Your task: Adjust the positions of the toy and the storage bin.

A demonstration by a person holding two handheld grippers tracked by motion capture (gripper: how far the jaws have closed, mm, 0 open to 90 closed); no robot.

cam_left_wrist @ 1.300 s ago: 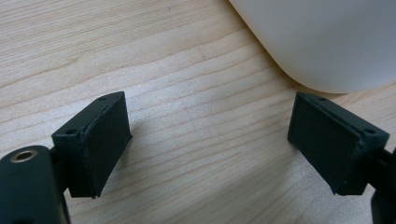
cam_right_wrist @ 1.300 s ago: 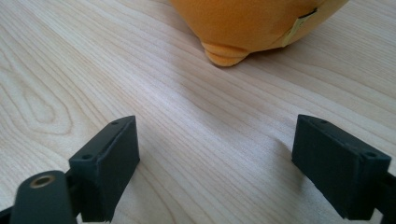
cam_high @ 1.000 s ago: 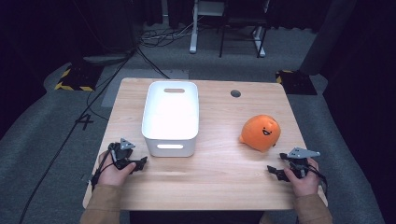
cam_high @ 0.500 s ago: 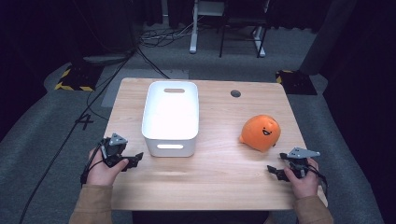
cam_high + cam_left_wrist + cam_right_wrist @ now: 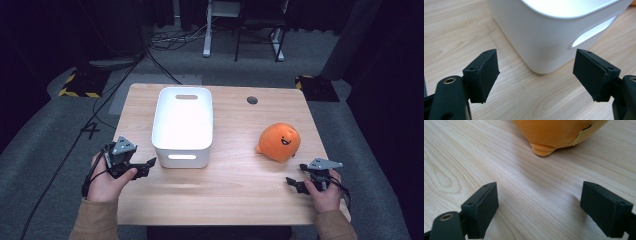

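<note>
A white plastic bin point(image 5: 183, 125) with handle slots stands on the left half of the wooden table point(image 5: 235, 185). My left gripper point(image 5: 149, 163) hovers just left of the bin's near corner, open and holding nothing; in the left gripper view the bin point(image 5: 554, 32) looms right ahead of the spread jaws. An orange plush toy point(image 5: 280, 142) with a smiling face lies on the right half. My right gripper point(image 5: 292, 183) rests low at the table's near right, open, a short way in front of the plush toy point(image 5: 556, 132).
A round dark grommet point(image 5: 252, 100) sits in the table's far edge. Cables point(image 5: 165, 37) and chair legs point(image 5: 240, 45) stand on the grey floor beyond. Bare wood lies between bin and toy.
My left gripper has risen off the table and shifted slightly left and toward the bin's corner. The right gripper has stayed put.
</note>
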